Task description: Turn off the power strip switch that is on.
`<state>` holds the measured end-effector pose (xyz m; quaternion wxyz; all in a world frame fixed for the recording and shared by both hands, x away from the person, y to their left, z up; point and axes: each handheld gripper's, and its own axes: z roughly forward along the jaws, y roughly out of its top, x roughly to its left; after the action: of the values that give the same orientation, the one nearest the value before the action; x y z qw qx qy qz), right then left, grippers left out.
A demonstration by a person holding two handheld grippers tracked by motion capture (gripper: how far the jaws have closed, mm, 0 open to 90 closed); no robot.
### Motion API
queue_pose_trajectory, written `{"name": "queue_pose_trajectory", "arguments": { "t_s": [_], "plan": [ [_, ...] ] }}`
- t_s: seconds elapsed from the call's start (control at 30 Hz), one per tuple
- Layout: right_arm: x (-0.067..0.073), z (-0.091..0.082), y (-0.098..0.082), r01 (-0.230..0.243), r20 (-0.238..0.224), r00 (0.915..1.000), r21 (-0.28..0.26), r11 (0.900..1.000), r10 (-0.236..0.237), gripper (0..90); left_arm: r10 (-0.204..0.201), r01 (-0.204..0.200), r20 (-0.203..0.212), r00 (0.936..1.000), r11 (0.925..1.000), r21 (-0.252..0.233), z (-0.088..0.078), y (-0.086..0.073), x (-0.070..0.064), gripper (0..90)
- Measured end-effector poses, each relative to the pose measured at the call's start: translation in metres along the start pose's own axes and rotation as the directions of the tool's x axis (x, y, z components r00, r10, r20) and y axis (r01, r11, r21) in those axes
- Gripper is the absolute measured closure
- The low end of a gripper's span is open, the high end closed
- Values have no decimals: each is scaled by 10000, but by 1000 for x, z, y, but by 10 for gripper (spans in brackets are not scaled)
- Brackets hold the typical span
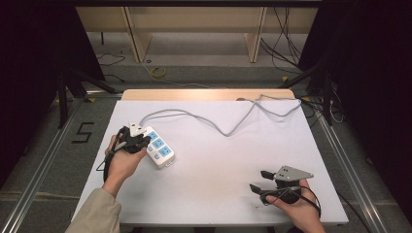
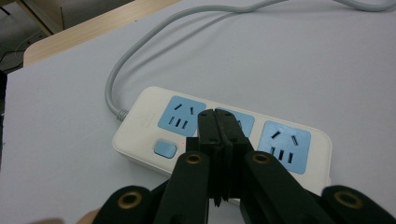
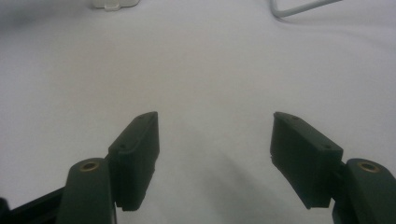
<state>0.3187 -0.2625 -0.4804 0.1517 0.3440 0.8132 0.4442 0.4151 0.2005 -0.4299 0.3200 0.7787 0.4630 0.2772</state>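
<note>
Left jaws: my left gripper (image 2: 219, 123) has its two black jaws pressed flat together with nothing between them, their joined tip over the middle socket of the power strip (image 2: 144, 121).
Contact: I cannot tell whether that tip touches the strip's face or hangs just above it.
Switch: the small blue button (image 2: 165, 150) sits just beside my closed tip, on the side where the cord enters; I judge it the likely target, since closed jaws suit pressing and not gripping.
Right jaws: my right gripper (image 3: 215, 140) is spread wide and empty, over bare white table (image 3: 205, 60).
Power strip: white, three blue sockets, lying flat near the table's left edge in the high view (image 1: 159, 146), slanted to that edge.
Cord: the grey cable (image 1: 214, 122) runs from the strip's far end in loose bends across the table to the far right side.
Risk, aim: the tip is over a socket, not the button, so a straight push could land on the socket face.
Risk, sliding: nothing pins the strip, so a slanted push could skid it; my right gripper is well apart from it and cannot brace it.
Left hand: my left hand (image 1: 124, 162) comes in from the table's left edge, gripper angled down onto the strip.
Right hand: my right hand (image 1: 297, 209) rests low at the near right, jaws aimed leftward across the table.
</note>
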Motion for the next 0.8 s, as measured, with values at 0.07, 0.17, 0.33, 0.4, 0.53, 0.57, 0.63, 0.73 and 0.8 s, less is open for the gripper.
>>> {"name": "queue_pose_trajectory", "arguments": {
  "t_s": [0.07,0.17,0.33,0.4,0.53,0.57,0.63,0.73,0.8],
  "plan": [
    [0,0,0,14,-14,10000,15,10000,-14,337,43,-43,-14,10000,10000,28,0,0,1,895],
    [0,0,0,18,-9,10000,16,10000,-18,337,25,-25,-51,10000,10000,42,2,1,2,895],
    [0,0,0,29,-2,10000,13,10000,-29,337,-6,7,-70,10000,9999,133,4,2,3,895],
    [0,0,0,18,-11,10000,28,10000,-18,338,11,-10,-80,10000,9999,154,5,2,4,895],
    [0,0,0,25,-14,10000,33,10000,-25,337,-62,64,-103,9999,9998,214,7,2,6,895],
    [0,0,0,20,-13,10000,39,10000,-20,337,-69,71,-109,9999,9997,230,7,1,6,895],
    [0,0,0,26,-10,10000,32,10000,-26,337,-84,87,-122,9999,9996,250,8,2,6,895],
    [0,0,0,24,-18,10000,35,10000,-24,337,-60,64,-128,9999,9995,309,9,2,7,895],
    [0,0,0,24,-20,10000,44,10000,-24,337,-81,85,-128,9999,9995,320,10,2,8,895]
  ]
}}
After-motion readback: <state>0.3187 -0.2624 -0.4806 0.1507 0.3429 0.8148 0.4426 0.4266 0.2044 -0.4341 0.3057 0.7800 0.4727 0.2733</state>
